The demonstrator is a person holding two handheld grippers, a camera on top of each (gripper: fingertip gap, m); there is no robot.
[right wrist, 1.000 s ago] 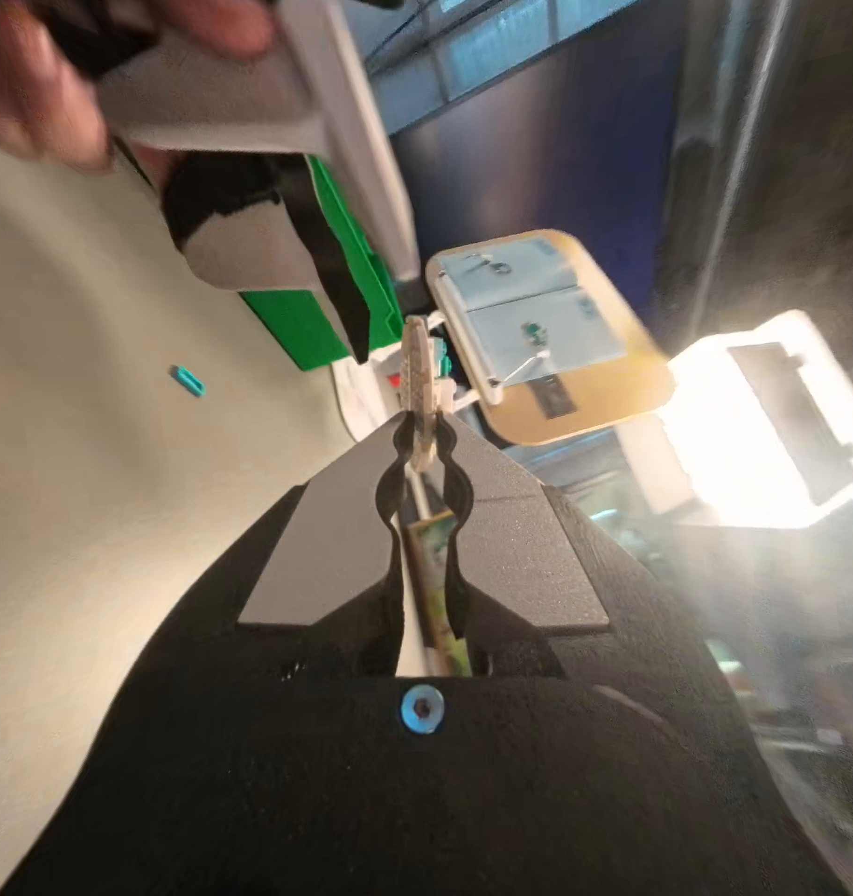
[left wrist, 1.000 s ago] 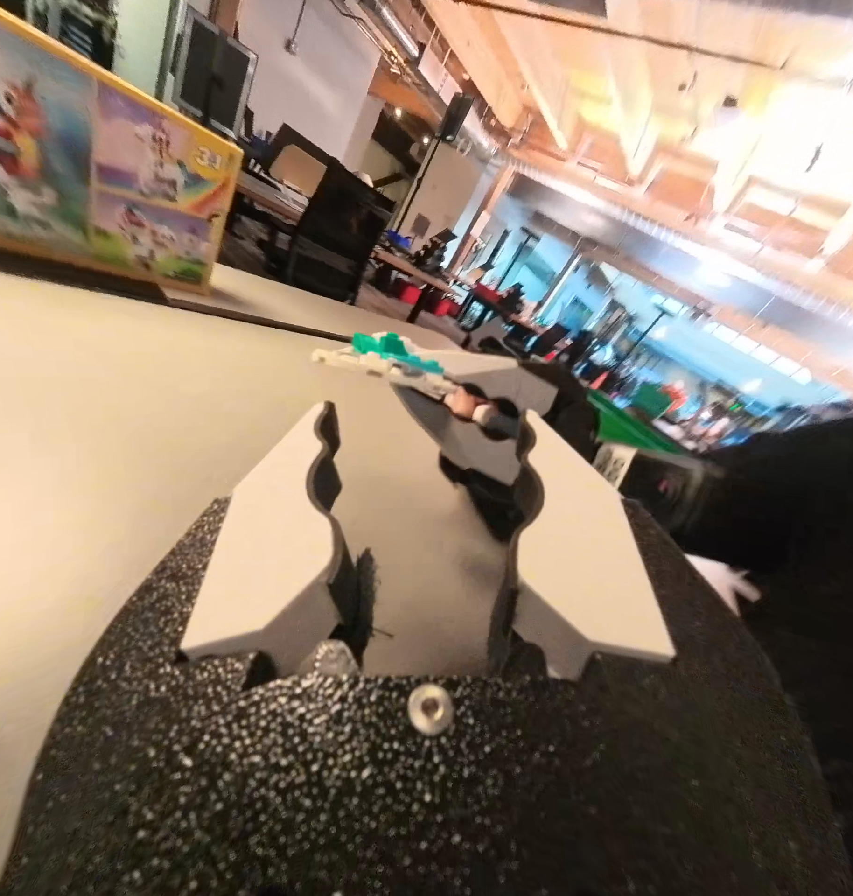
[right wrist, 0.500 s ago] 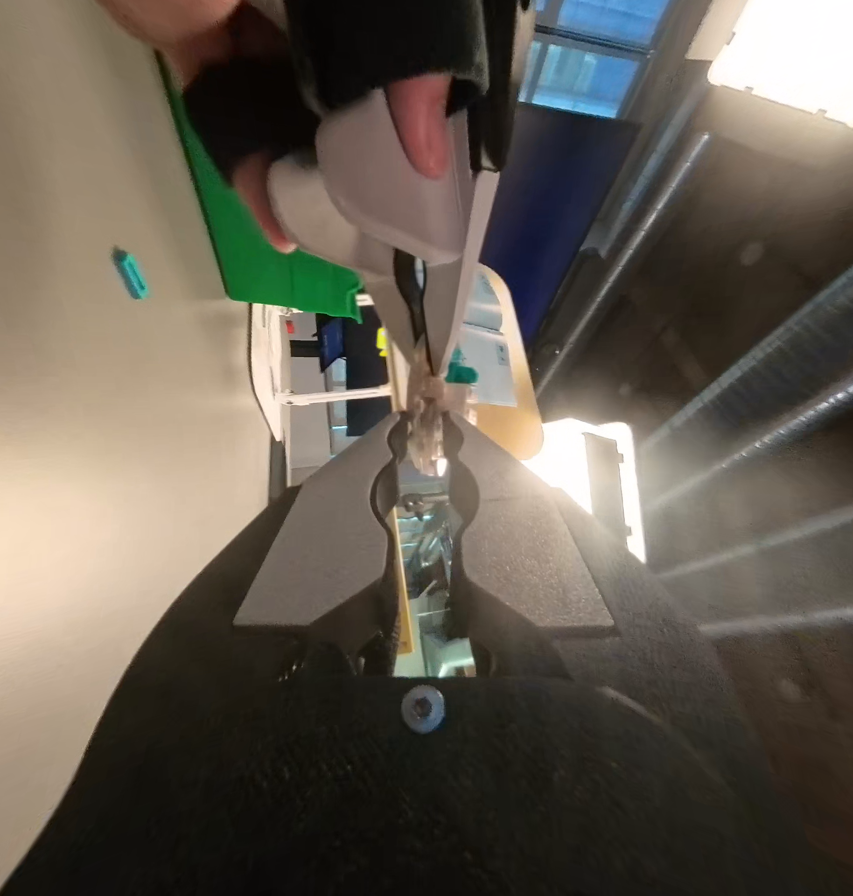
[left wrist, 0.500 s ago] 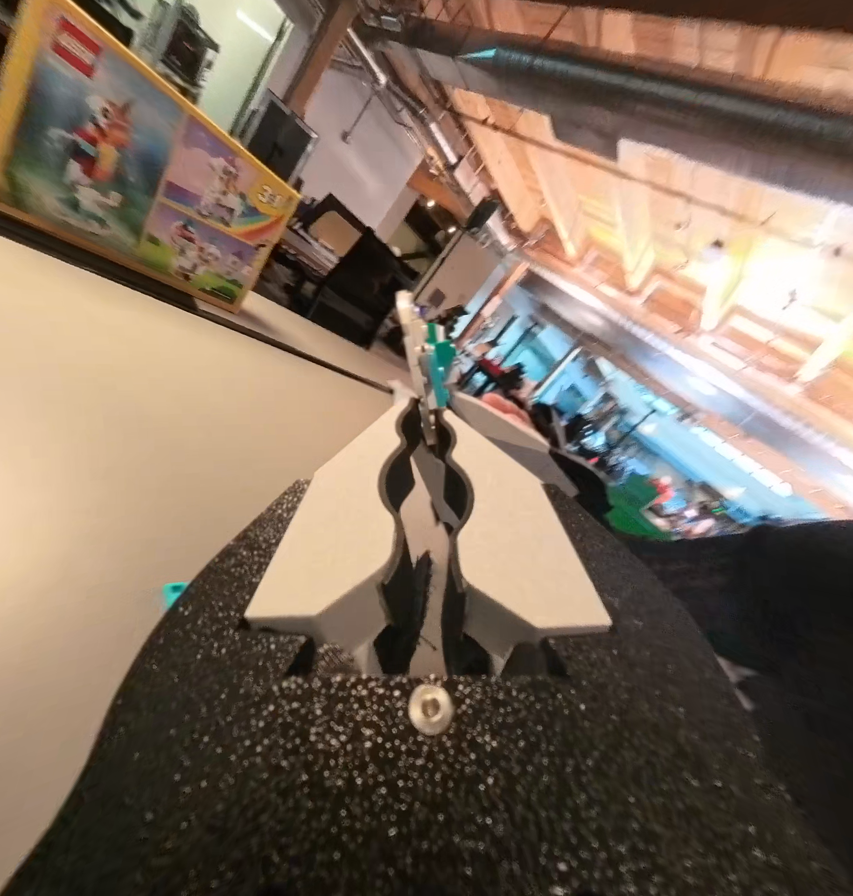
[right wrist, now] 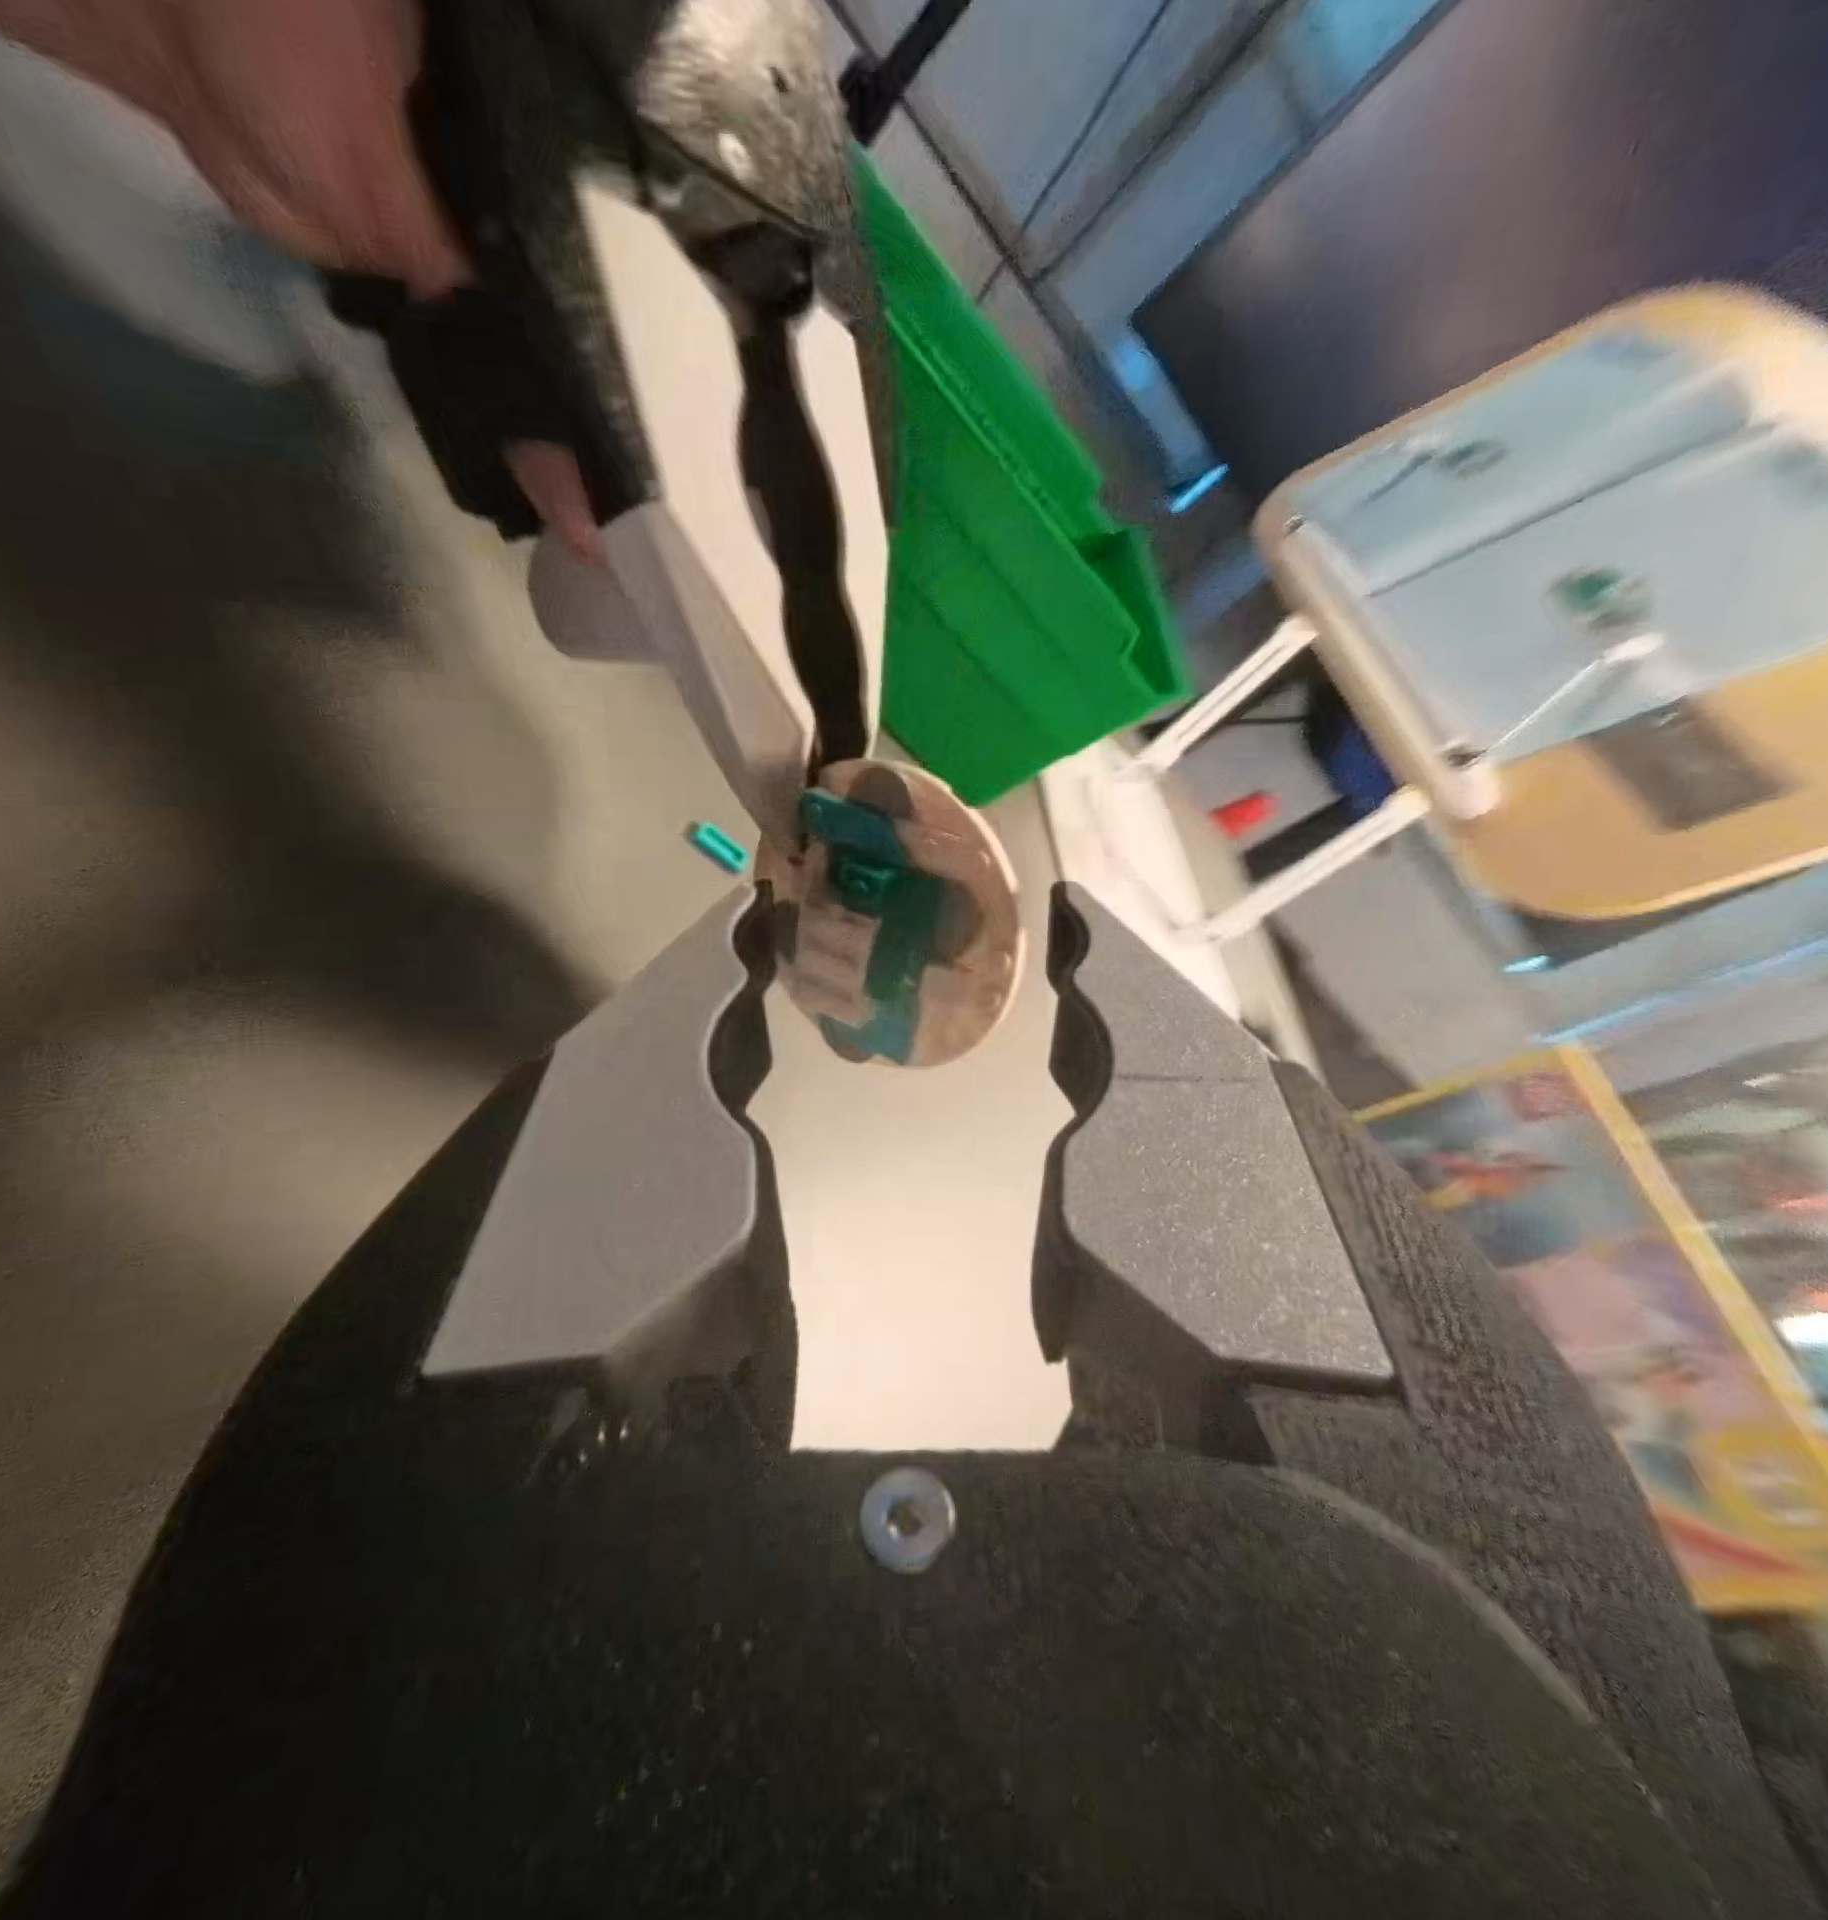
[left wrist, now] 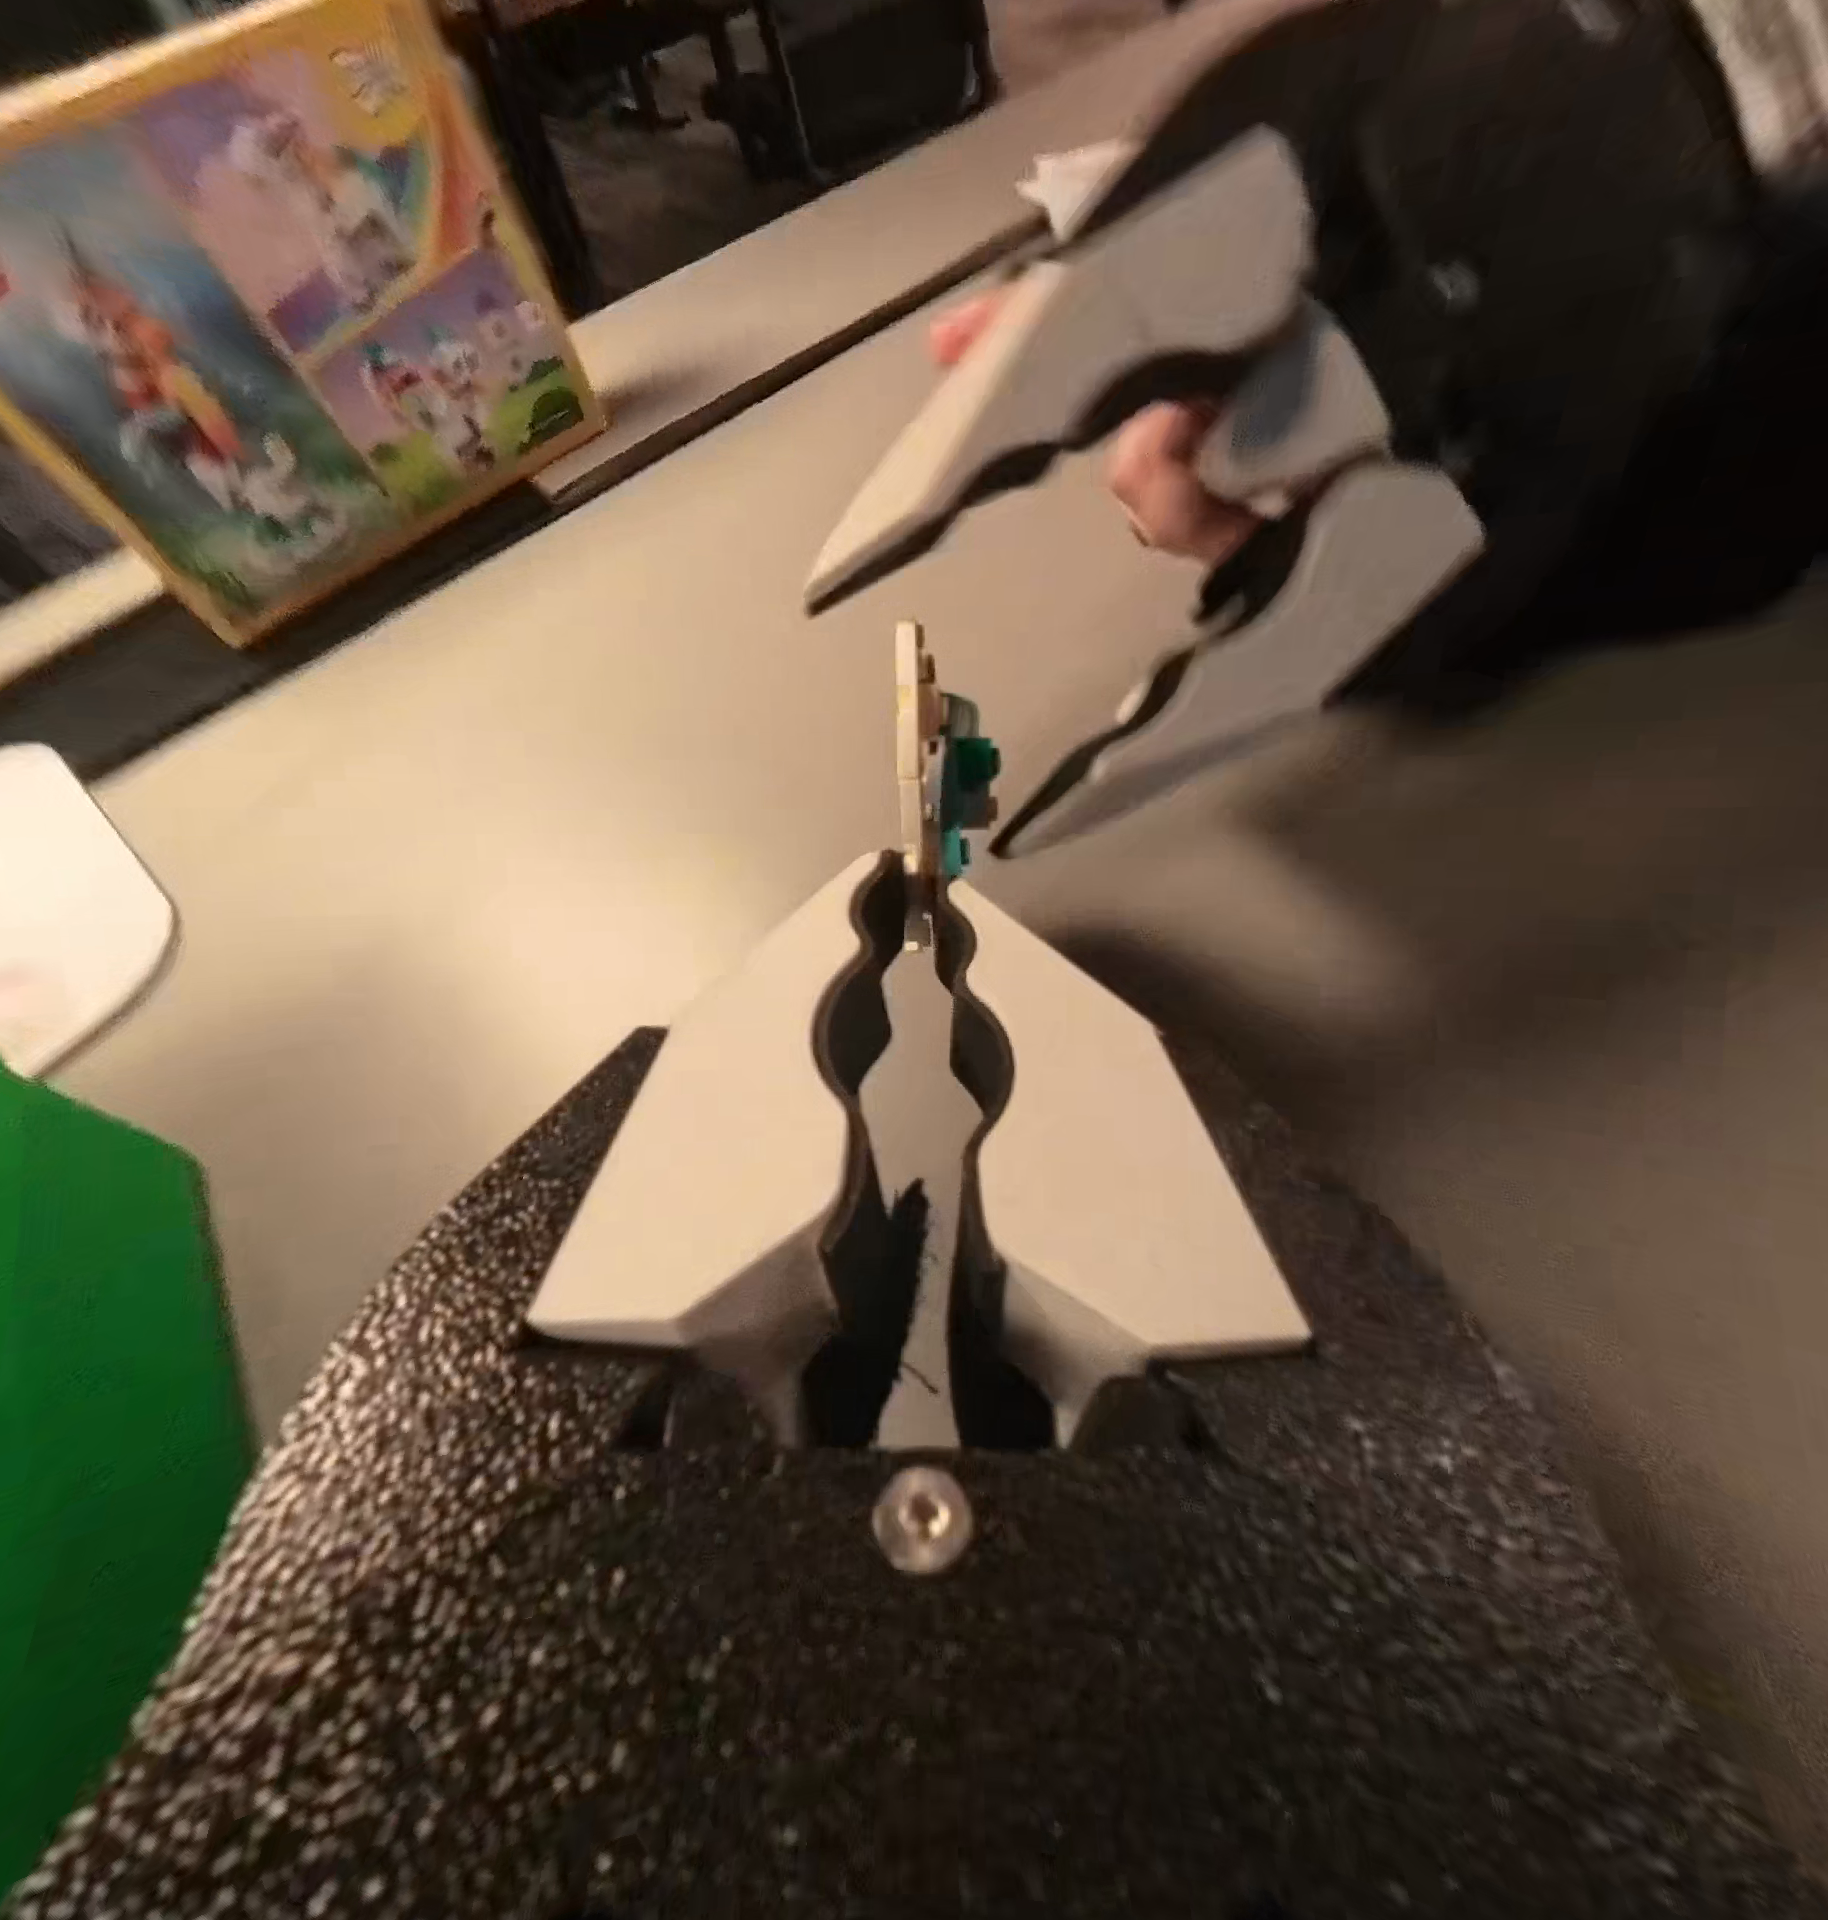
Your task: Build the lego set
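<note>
Left wrist view, round plate (left wrist: pixel 912 727) with teal bricks pinched edge-on at left gripper (left wrist: pixel 918 883) tips, above beige table (left wrist: pixel 536 790), right gripper (left wrist: pixel 910 717) spread just beyond it, set box (left wrist: pixel 255 312) behind, green bin (left wrist: pixel 58 1351) near left.

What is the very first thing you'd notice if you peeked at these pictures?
Probably the little round lego piece with teal bricks on it, pinched edge-on at the tips of the left gripper, held up over the tan table. Right beside it, the right gripper hangs wide open, holding nothing. Farther back on the table stands the colourful lego box, and a bright green bin sits off to the side.
</note>
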